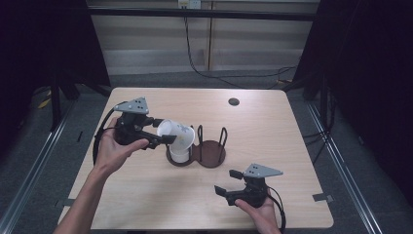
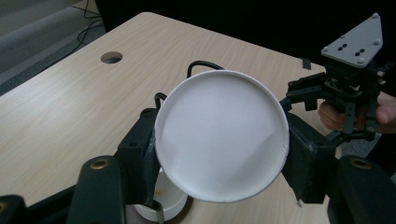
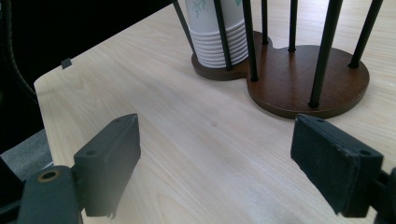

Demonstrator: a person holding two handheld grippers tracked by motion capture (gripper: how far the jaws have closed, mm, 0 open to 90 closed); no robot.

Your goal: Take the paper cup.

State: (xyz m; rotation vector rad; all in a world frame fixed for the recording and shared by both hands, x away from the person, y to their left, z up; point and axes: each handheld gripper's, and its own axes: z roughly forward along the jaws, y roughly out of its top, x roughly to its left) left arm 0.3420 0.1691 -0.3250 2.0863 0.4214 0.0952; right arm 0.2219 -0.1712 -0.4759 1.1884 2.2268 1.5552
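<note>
From the high view, my left gripper clamps a white paper cup with a leaf print, tilted on its side just above the stack of white cups in the dark wooden two-ring cup holder with black wire posts. In the left gripper view, the cup's round base faces me; I'd level it upright and centre it over the stack before lowering. In the right gripper view, my right gripper idles wide and empty near the holder.
</note>
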